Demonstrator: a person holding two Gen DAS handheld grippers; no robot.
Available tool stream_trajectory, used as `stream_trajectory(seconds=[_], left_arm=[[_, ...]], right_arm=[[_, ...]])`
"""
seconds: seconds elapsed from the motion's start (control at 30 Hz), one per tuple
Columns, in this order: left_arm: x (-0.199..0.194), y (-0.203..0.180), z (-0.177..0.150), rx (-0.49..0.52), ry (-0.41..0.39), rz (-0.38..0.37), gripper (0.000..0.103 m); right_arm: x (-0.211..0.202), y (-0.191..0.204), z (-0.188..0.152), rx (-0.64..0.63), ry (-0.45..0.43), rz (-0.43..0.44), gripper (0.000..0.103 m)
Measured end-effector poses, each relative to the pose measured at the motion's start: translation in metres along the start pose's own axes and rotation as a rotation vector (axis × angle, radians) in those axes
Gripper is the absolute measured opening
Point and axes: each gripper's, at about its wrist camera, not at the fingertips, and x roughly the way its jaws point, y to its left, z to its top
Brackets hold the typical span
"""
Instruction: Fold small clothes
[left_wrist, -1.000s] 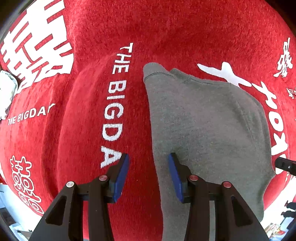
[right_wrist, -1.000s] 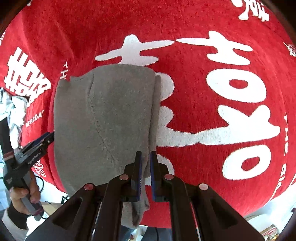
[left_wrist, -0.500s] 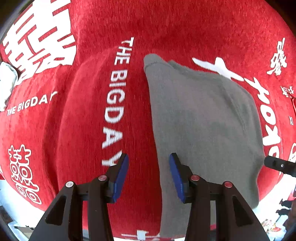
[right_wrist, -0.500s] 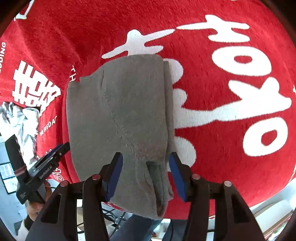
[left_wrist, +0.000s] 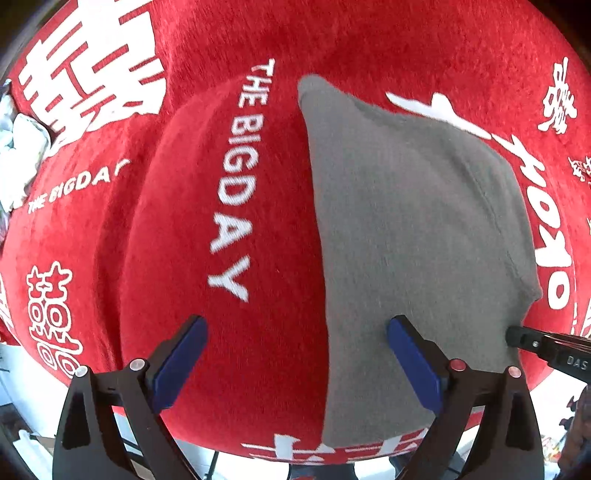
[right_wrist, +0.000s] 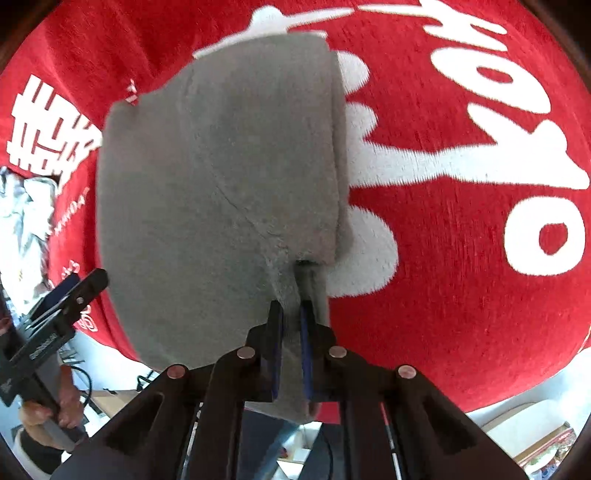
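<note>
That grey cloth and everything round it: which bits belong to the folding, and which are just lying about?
Part of the job:
- grey cloth, lying folded
- right gripper, jaws shut on the cloth's near edge
- left gripper, jaws open over the cloth's left edge

Just lying about:
- red blanket with white lettering, underneath
- crumpled white fabric, at the blanket's left edge

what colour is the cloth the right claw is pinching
Plain grey: the folded garment, lying on a red blanket with white lettering. The right wrist view shows it best.
</note>
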Motion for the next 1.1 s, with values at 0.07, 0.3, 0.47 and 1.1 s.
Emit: stream_trajectory(seconds=[0.07, 0.3, 0.47, 1.1], left_arm=[[0.003, -0.001, -0.004, 0.003, 0.013, 0.001, 0.099], [0.006, -0.003, -0.010, 0.017, 0.037, -0.001, 0.099], [0.009, -0.005, -0.013, 0.024, 0.052, 0.000, 0.099], [0.000, -0.001, -0.018, 0.001, 0.085, 0.034, 0.099]], right_arm=[[0.001, 0.003, -0.002, -0.021, -0.008, -0.015, 0.009], [-0.001, 0.004, -0.018, -0.052, -0.008, -0.060, 0.007], [-0.002, -0.003, -0.020, -0.034, -0.002, -0.042, 0.008], [-0.032, 0.005, -0.021, -0.003, -0.078, -0.049, 0.008]])
